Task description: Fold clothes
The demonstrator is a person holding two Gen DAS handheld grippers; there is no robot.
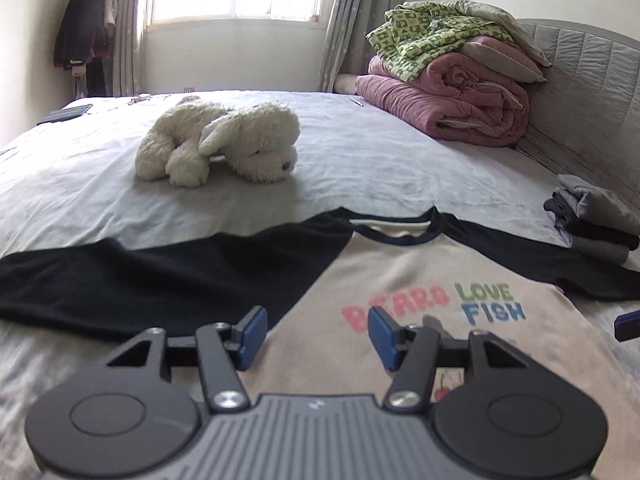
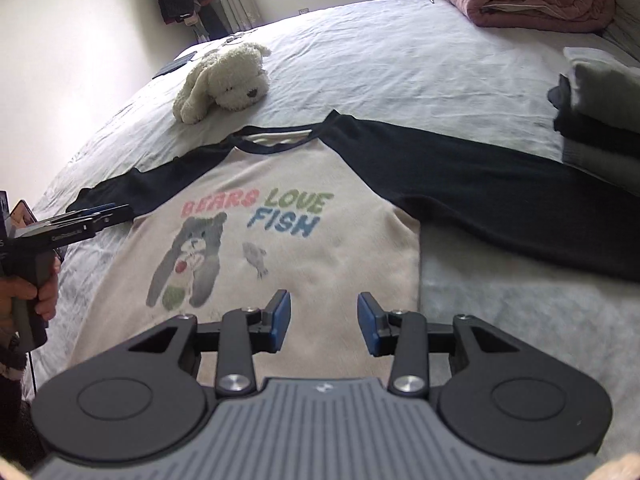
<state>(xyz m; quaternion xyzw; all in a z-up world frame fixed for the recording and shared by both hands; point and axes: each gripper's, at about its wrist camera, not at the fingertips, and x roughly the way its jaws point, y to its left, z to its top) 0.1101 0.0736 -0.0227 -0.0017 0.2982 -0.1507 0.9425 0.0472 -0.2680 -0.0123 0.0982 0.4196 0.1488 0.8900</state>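
Left gripper [image 1: 318, 338]: fingers parted about halfway, nothing between them, hovering over the shirt's chest near the seam of the left sleeve [image 1: 132, 276]. Right gripper [image 2: 323, 322]: fingers parted somewhat narrower, likewise empty, above the lower body panel near its right side edge.

The shirt [image 2: 304, 248] lies face up and flat on the bed [image 2: 400, 60], collar away from both grippers, hem nearest them. Its long axis runs sleeve to sleeve, across both views; each dark sleeve extends outward to its own side. The right sleeve [image 2: 500, 200] lies to the right of the right gripper; the left sleeve to the left of the left gripper, so each hand is nearer its own sleeve. Judgement: sleeves inward is the likely first fold.

Print reads "BEARS LOVE FISH", above a bear and a fish. Small lettering on the left gripper's side, seen from the right wrist, is too blurred to read with confidence.

Beyond: plush dog [image 1: 224, 140], folded stack [image 1: 596, 220], rolled bedding [image 1: 448, 96].
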